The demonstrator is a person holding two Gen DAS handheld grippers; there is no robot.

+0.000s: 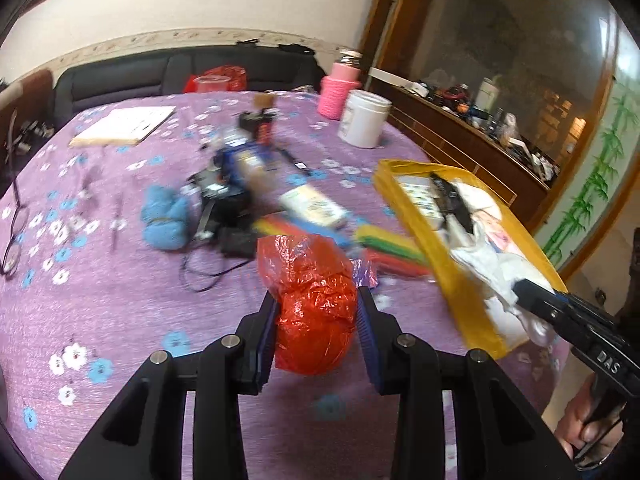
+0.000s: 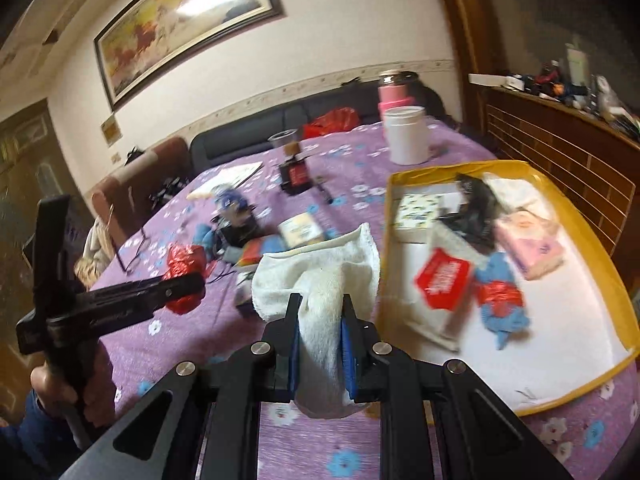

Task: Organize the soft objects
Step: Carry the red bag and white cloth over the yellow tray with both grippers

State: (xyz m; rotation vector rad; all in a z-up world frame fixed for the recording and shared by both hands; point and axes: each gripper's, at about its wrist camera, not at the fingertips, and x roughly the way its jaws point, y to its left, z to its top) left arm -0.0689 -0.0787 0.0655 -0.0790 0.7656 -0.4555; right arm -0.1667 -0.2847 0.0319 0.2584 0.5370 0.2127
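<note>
Left gripper (image 1: 318, 316) jaws pinch a light, crinkly red bag (image 1: 316, 304); right gripper (image 2: 320, 320) jaws clamp the limp white towel (image 2: 320, 280) mid-fold, yellow tray (image 2: 592, 216) at two o'clock.

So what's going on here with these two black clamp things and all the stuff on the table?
A person is sorting soft things by hand, holding a two-finger tool in each hand. The left gripper is shut on a crumpled red plastic bag, held above the purple flowered tablecloth. The right gripper is shut on a white towel, beside the yellow-rimmed tray, which already holds several items. More clutter waits on the table.
</note>
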